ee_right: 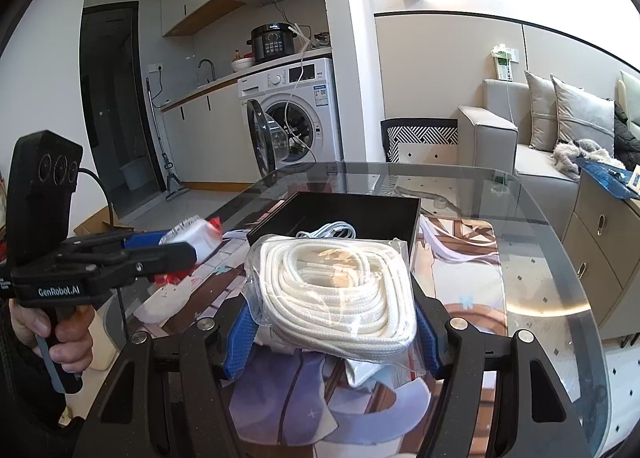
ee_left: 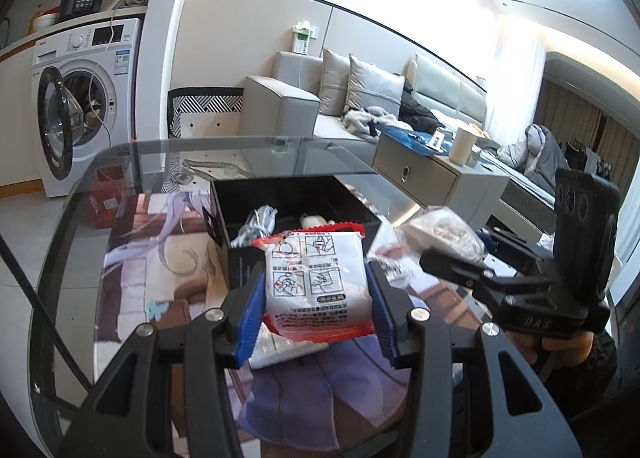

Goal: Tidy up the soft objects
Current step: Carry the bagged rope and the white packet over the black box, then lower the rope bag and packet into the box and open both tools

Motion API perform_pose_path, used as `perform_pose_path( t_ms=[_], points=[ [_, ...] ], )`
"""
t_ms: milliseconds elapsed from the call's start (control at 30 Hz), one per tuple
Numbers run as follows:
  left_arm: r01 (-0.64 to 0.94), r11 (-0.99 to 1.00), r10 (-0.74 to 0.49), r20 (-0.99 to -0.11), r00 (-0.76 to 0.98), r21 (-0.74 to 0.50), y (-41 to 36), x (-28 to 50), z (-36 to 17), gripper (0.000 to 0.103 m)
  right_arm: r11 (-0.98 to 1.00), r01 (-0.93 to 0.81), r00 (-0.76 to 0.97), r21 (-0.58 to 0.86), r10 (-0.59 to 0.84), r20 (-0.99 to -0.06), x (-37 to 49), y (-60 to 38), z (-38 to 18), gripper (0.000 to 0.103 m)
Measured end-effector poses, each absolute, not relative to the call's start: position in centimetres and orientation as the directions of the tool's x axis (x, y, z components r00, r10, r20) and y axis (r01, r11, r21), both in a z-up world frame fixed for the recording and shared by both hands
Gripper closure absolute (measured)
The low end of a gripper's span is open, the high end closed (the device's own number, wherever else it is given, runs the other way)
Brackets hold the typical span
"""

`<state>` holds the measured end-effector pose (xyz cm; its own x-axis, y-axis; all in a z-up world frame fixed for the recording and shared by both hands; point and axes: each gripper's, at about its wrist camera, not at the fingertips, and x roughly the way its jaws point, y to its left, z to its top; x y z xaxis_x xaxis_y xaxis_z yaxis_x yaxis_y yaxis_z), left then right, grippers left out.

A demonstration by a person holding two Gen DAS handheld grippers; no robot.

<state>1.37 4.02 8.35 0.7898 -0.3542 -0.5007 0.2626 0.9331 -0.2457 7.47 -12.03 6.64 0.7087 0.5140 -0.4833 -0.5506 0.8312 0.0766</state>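
Observation:
My left gripper (ee_left: pixel 316 298) is shut on a white packet with red edges and printed pictures (ee_left: pixel 316 278), held above the table in front of the black box (ee_left: pixel 296 194). In the right wrist view the same packet (ee_right: pixel 196 236) shows sideways in the left gripper (ee_right: pixel 176 248). My right gripper (ee_right: pixel 334 318) is shut on a clear bag of coiled white rope (ee_right: pixel 332 290), lifted near the box (ee_right: pixel 340 210). The rope bag (ee_left: pixel 444 234) also shows at the right of the left wrist view. A white cable (ee_right: pixel 332 230) lies inside the box.
The round glass table (ee_right: pixel 540 258) carries a printed mat (ee_right: pixel 460 258). Another white packet (ee_left: pixel 280 350) lies on the mat under the left gripper. A person's hand (ee_right: pixel 60 338) holds the left gripper's handle. A washing machine (ee_left: pixel 88 98), a sofa (ee_left: pixel 304 106) and a drawer cabinet (ee_left: pixel 432 174) stand beyond.

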Motion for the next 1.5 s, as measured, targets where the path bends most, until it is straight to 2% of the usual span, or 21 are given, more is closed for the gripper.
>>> perform_pose_path(
  t_ms=[433, 833, 1267, 1367, 1433, 1500],
  points=[
    [0.233, 0.934, -0.345, -0.505, 0.791, -0.272, 4.3, 7.0, 8.1, 0.056, 0.838, -0.543, 0.706, 0.063, 0.495, -0.507, 12.0, -10.2, 7.3, 0.037],
    [0.168, 0.946, -0.298, -0.536, 0.790, -0.278, 4.5, 11.9, 6.8, 0.056, 0.844, -0.536, 0.711, -0.039, 0.425, -0.560, 16.5, -7.2, 6.1, 0.037],
    [0.120, 0.945, -0.280, -0.563, 0.777, -0.304, 5.0, 14.5, 5.7, 0.056, 0.819, -0.571, 0.674, -0.052, 0.432, -0.598, 20.5, -5.7, 5.0, 0.036],
    [0.112, 0.947, -0.273, -0.572, 0.773, -0.302, 5.1, 14.8, 5.5, 0.056, 0.808, -0.587, 0.656, -0.055, 0.434, -0.617, 21.2, -5.1, 4.5, 0.030],
    [0.111, 0.948, -0.272, -0.576, 0.771, -0.300, 5.1, 14.9, 5.5, 0.056, 0.806, -0.588, 0.659, -0.065, 0.431, -0.617, 21.4, -4.9, 4.3, 0.014],
    [0.111, 0.949, -0.270, -0.579, 0.770, -0.295, 5.0, 14.9, 5.4, 0.056, 0.807, -0.585, 0.678, -0.081, 0.432, -0.595, 21.1, -5.0, 4.3, 0.009]
  ],
)
